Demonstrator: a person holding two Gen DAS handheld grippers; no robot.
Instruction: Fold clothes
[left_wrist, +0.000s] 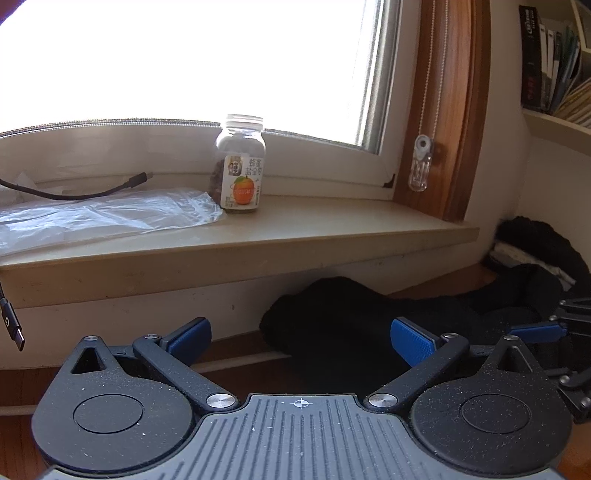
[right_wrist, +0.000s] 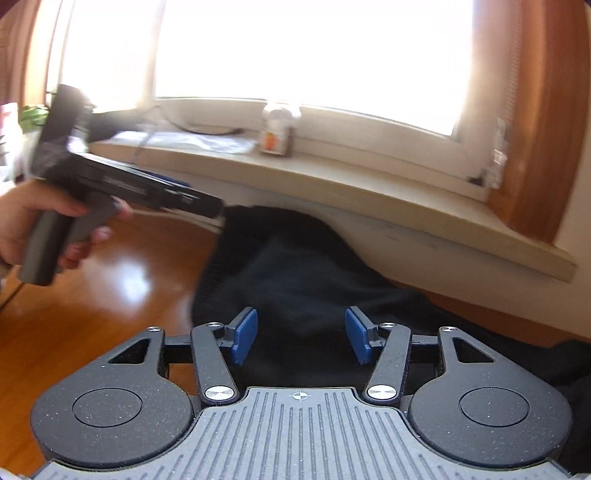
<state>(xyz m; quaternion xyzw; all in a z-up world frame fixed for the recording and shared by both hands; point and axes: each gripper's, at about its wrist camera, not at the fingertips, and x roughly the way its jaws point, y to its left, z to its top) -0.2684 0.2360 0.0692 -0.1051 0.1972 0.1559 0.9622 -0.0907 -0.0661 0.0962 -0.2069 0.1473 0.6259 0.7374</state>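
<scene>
Black knit garment (right_wrist: 295, 273) heaped on wooden floor (right_wrist: 110, 295) below windowsill (left_wrist: 295, 225), left claw (left_wrist: 301, 341) released wide, right claw (right_wrist: 301, 336) released, nothing gripped

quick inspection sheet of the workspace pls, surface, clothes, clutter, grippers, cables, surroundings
surface: glossy wooden floor under a windowsill
job's things: black garment lying rumpled on the floor against the wall; more dark clothes in the corner
clutter: jar and plastic bag on the sill
grippers: left gripper open, over the garment; right gripper partly open, nothing pinched
cables: black cable on the sill; loose plug hanging at left
surroundings: bright window, bookshelf
</scene>
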